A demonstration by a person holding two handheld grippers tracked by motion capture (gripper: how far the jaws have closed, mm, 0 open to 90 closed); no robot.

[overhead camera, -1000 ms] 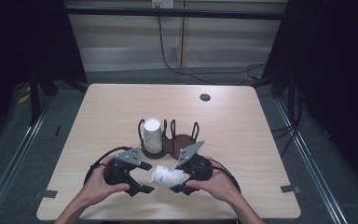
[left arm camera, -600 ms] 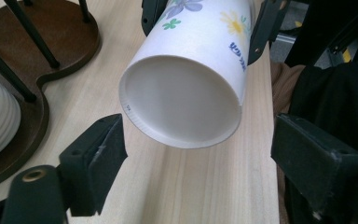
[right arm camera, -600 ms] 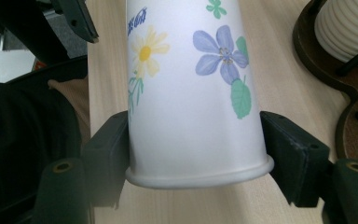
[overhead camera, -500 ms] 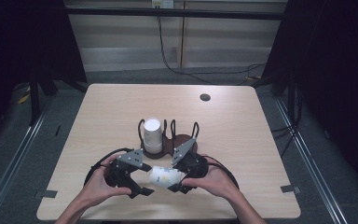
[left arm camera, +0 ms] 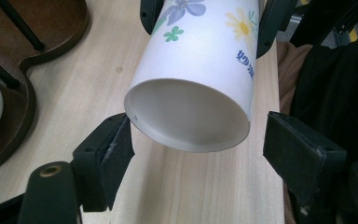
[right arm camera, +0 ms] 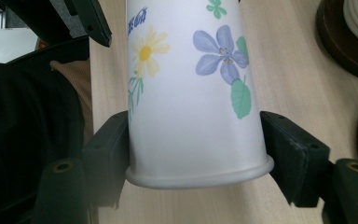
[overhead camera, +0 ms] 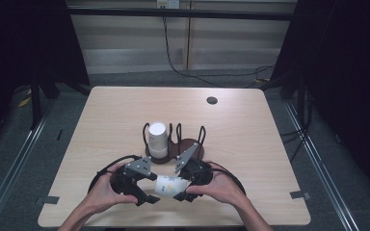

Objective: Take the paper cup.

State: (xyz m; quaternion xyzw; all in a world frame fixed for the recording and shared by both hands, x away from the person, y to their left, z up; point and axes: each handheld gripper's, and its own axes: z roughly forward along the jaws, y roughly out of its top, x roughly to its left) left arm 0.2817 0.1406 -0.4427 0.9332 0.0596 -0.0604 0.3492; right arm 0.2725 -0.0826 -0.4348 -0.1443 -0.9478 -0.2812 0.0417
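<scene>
Light wooden table [overhead camera: 250,120] in a dark-curtained bay; a brown wire-post cup rack [overhead camera: 188,147] sits mid-table with one ribbed white cup [overhead camera: 157,139] upside down on it. Flowered paper cup [overhead camera: 169,184] is held level above the near edge, between both tools. Right gripper [right arm camera: 196,149] is clamped on the cup near its rim. Left gripper [left arm camera: 198,149] has just been closing around the other end, with one pad at the base edge and the other apart, so it does not grip yet.

Risks, as judged:
- thin wall may buckle if the left jaws squeeze hard
- uneven one-sided contact could twist the cup out of the right clamp
- releasing right too early drops it
</scene>
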